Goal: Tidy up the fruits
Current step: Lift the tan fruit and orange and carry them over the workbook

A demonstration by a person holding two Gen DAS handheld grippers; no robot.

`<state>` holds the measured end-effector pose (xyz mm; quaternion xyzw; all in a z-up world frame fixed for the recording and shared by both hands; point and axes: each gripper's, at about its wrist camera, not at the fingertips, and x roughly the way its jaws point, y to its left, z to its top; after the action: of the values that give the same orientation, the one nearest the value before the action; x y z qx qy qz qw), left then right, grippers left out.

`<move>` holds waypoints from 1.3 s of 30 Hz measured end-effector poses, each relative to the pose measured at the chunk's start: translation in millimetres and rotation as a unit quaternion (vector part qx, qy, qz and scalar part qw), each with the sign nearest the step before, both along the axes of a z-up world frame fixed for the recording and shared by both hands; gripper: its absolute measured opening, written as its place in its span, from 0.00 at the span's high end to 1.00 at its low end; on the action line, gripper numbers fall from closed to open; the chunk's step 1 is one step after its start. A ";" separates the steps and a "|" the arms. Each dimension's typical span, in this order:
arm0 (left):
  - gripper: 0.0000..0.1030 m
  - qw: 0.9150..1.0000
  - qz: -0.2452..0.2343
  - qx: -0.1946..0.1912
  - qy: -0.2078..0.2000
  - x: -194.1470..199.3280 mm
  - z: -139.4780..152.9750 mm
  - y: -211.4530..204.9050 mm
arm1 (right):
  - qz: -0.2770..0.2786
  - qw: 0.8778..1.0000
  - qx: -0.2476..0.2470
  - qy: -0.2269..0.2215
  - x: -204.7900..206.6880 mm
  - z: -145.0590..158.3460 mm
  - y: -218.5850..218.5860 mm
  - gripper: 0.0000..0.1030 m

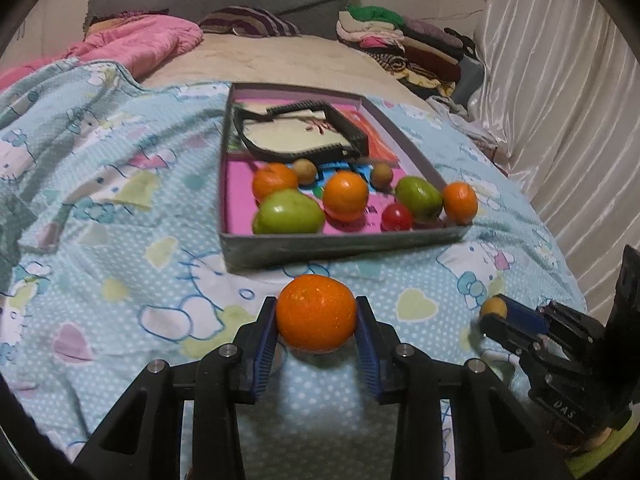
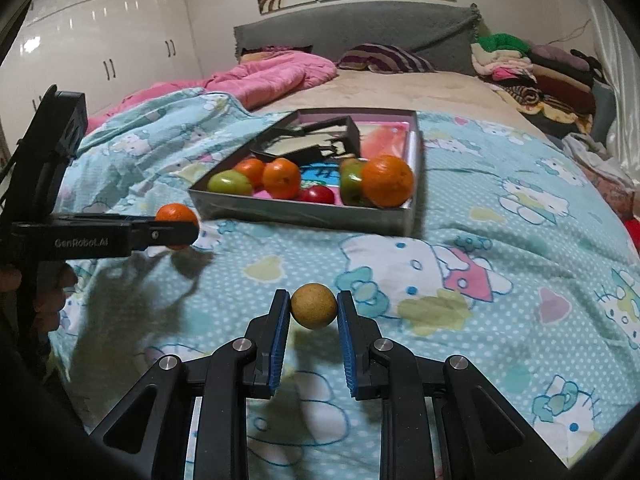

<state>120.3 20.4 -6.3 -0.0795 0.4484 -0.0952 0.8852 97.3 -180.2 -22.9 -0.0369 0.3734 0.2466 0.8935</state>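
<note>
My left gripper (image 1: 316,312) is shut on an orange mandarin (image 1: 316,312), held just above the patterned bedsheet in front of the grey box (image 1: 340,246). In the right wrist view that left gripper (image 2: 178,226) shows at the left with the mandarin (image 2: 174,214) in it. My right gripper (image 2: 313,306) is shut on a small tan round fruit (image 2: 313,306), and in the left wrist view the right gripper (image 1: 494,312) is at the lower right with the tan fruit (image 1: 493,306). The box (image 2: 304,210) holds several mandarins, two green fruits, a red tomato (image 1: 396,217) and two small tan fruits.
A black frame-like object (image 1: 300,132) lies in the far half of the box. A pink quilt (image 1: 132,46), a striped pillow (image 1: 248,22) and a pile of clothes (image 1: 404,44) lie at the far end of the bed. A white curtain (image 1: 560,100) hangs to the right. A hand (image 2: 48,292) holds the left gripper's handle.
</note>
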 end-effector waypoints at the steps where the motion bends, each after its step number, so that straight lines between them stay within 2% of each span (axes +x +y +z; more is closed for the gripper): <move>1: 0.64 1.000 0.002 0.002 -0.003 0.0 2.1 1.9 | 0.002 1.000 0.002 -0.002 -0.5 0.9 1.7 0.76; 10: 0.64 1.000 0.020 0.001 -0.019 8.4 15.6 13.2 | 0.024 0.999 0.021 -0.006 4.7 10.4 16.3 0.76; 18: 0.64 0.999 0.032 0.004 -0.025 23.7 19.9 21.6 | 0.031 0.999 0.012 -0.024 14.1 22.1 26.3 0.76; 30: 0.64 1.000 0.009 0.002 -0.024 52.9 27.1 3.9 | 0.042 0.998 0.002 -0.046 45.7 38.9 44.9 0.76; 39: 0.64 1.000 -0.009 0.013 -0.014 82.1 24.4 -8.0 | 0.034 0.998 -0.007 -0.046 61.8 37.3 45.0 0.76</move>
<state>202.4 12.4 18.1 -0.0625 0.4375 -0.0981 0.8916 159.1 -135.2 14.4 -0.0671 0.3326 0.2719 0.9005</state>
